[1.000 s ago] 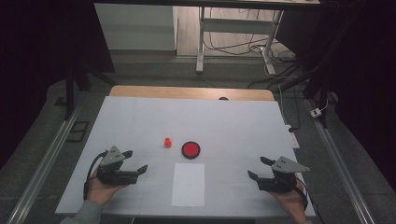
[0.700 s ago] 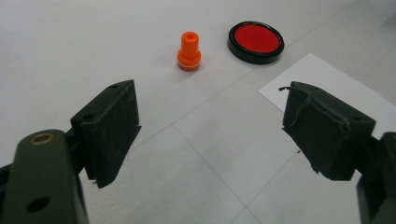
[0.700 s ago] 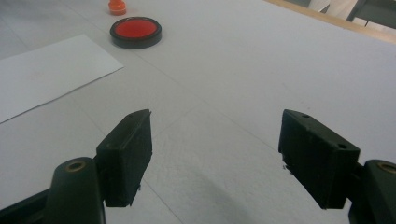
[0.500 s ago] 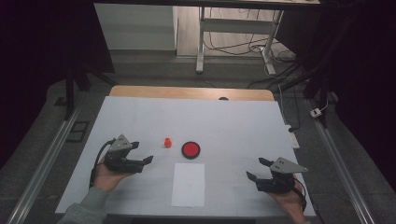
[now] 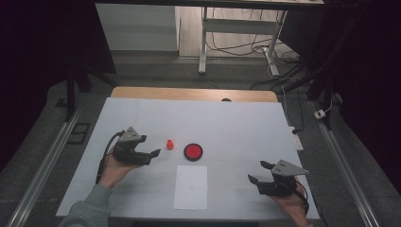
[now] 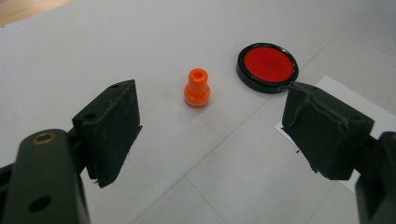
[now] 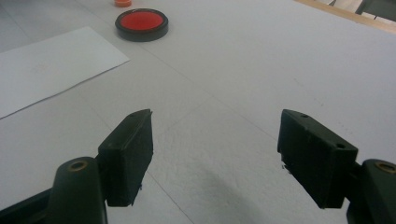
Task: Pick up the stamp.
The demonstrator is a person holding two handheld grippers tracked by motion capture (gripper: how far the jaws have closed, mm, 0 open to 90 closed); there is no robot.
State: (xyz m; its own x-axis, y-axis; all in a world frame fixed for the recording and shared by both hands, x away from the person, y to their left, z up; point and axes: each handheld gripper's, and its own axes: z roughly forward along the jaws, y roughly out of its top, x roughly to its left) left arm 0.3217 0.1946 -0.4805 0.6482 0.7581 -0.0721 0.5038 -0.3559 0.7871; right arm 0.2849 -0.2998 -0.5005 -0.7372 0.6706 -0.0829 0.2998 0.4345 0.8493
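The orange stamp (image 6: 196, 87), near the table's middle, is being approached by the left gripper (image 5: 152, 153), jaws apart; closing around it is needed next.

we've got a white table (image 5: 236, 118) with a wooden strip along its far edge. sitting on it: a little orange peg (image 5: 169, 144), a red disc in a black rim (image 5: 193, 152) just beside it, and a white paper sheet (image 5: 190, 187) nearer us.
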